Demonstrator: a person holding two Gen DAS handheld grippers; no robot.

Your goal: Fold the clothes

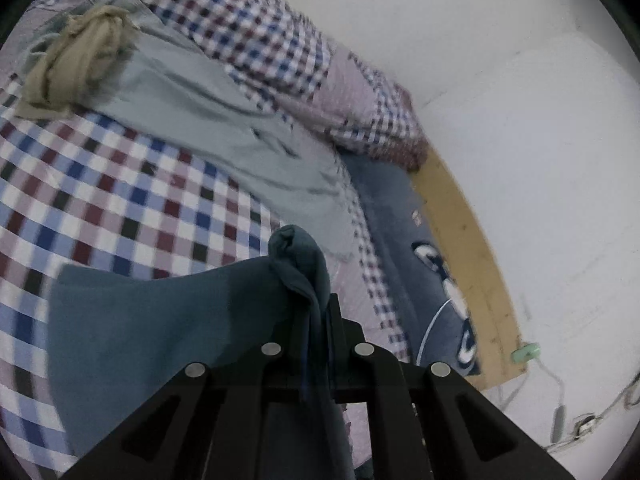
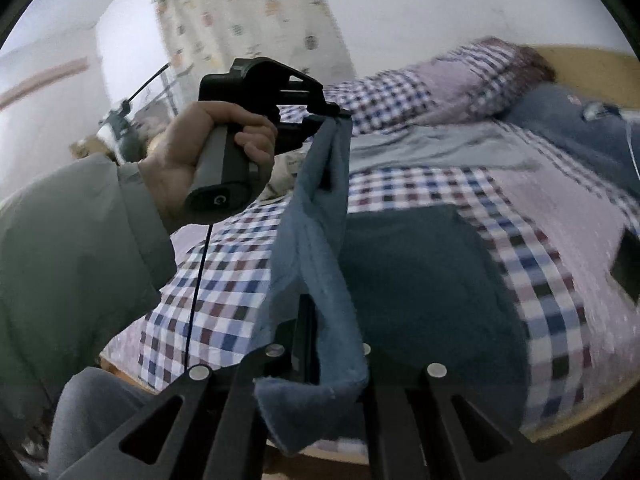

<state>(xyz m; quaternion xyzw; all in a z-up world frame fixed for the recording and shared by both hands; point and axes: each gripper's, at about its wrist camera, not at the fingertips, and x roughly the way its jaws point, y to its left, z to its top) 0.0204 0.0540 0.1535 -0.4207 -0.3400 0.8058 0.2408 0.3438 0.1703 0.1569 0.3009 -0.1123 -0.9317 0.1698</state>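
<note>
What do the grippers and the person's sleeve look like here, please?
Both grippers are matte black with ribbed frames and round silver bolts. The left one has a grey handle, a black end cap and a thin black cable. The sleeve is grey-green.

Checked bedspread [image 1: 120, 184], checked pillow [image 1: 372, 112], wooden bed frame [image 1: 468, 240], white wall [image 1: 540, 140].

**Bedroom with a checked bed**

A bed [image 1: 100, 184] under a red, blue and white checked cover fills the room, edged by a pale wooden frame [image 1: 468, 248]. Behind the bed stands a plain white wall [image 1: 520, 100]. Left of the bed, a patterned curtain [image 2: 248, 16] hangs, dimly lit. A checked pillow [image 1: 360, 108] lies at the bed's head.
</note>
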